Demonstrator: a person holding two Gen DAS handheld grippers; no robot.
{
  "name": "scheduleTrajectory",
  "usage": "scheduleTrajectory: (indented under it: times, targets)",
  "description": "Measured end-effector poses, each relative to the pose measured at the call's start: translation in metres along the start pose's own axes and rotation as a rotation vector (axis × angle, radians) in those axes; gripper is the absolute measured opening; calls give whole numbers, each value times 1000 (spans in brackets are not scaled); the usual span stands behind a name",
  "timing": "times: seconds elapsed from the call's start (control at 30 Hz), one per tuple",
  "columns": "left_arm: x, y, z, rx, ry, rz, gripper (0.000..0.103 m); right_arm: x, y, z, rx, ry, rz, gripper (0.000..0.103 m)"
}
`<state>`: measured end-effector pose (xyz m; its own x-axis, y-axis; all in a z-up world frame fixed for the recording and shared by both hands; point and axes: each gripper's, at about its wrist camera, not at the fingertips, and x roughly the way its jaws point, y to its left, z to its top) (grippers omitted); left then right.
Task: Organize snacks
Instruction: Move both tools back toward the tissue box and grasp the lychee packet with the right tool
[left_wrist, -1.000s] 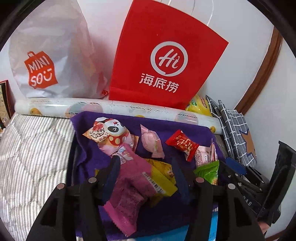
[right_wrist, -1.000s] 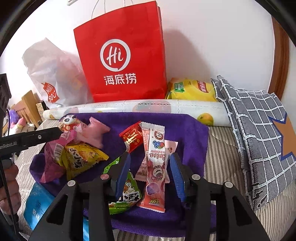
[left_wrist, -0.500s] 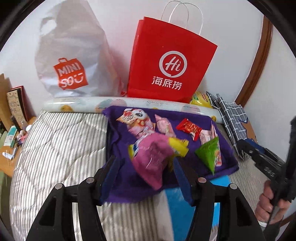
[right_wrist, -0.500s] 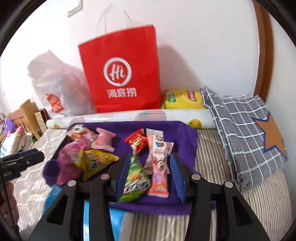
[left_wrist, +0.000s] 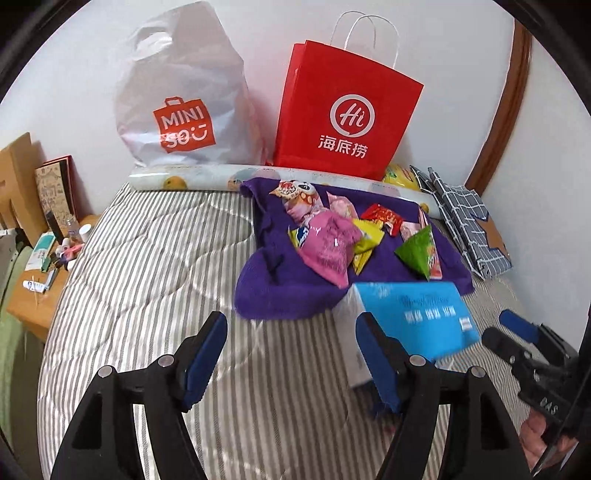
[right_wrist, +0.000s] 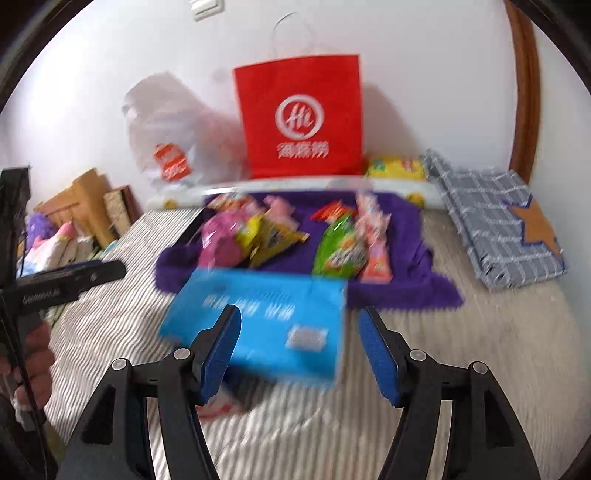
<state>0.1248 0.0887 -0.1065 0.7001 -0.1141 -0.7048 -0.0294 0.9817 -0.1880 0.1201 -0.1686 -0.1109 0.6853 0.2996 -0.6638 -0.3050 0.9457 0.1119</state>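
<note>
Several snack packets lie on a purple towel (left_wrist: 273, 284) (right_wrist: 406, 288) on the striped bed: a pink packet (left_wrist: 328, 247) (right_wrist: 218, 240), a yellow one (left_wrist: 365, 236) (right_wrist: 273, 236), a green one (left_wrist: 417, 251) (right_wrist: 340, 247), a red one (left_wrist: 382, 218) and a tall pink stick pack (right_wrist: 376, 240). A blue box (left_wrist: 417, 317) (right_wrist: 266, 317) lies in front of the towel. My left gripper (left_wrist: 291, 354) is open and empty above the bedspread. My right gripper (right_wrist: 299, 350) is open and empty above the blue box; it also shows in the left wrist view (left_wrist: 524, 332).
A red paper bag (left_wrist: 347, 110) (right_wrist: 299, 114) and a white Miniso bag (left_wrist: 181, 107) stand against the wall behind a rolled mat (left_wrist: 207, 179). A grey checked cushion (right_wrist: 495, 218) lies at the right. A wooden side table (left_wrist: 40, 269) with small items is left of the bed.
Both grippers have pulled back and up from the towel. The blue box and more of the bed have come into view. The snacks stay on the towel.
</note>
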Motion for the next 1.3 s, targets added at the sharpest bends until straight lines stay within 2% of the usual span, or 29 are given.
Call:
scheduleTrajectory:
  times: [0.13, 0.37, 0.6, 0.83, 0.87, 0.9, 1.03, 1.3]
  targets:
    - [-6, 6, -10, -18, -2, -3, 72, -10, 18, -20, -4, -13, 45, 66]
    - [-17, 19, -25, -18, -8, -3, 72, -3, 46, -45, -17, 29, 81, 66]
    - [-18, 40, -32, -57, 5, -1, 73, 21, 70, -57, -82, 60, 39, 66]
    - [-7, 37, -37, -55, 35, -10, 73, 41, 80, -62, -120, 78, -10, 66]
    - [-6, 36, -38, -51, 40, -10, 73, 44, 80, -62, -127, 85, -25, 65]
    - [-4, 33, -39, -46, 48, -14, 73, 46, 80, -61, -129, 91, -27, 57]
    - [1, 20, -43, -12, 66, -19, 73, 35, 72, -62, -95, 68, 4, 51]
    - [18, -8, -54, 30, 120, -32, 73, 6, 41, -60, -23, 21, -13, 50]
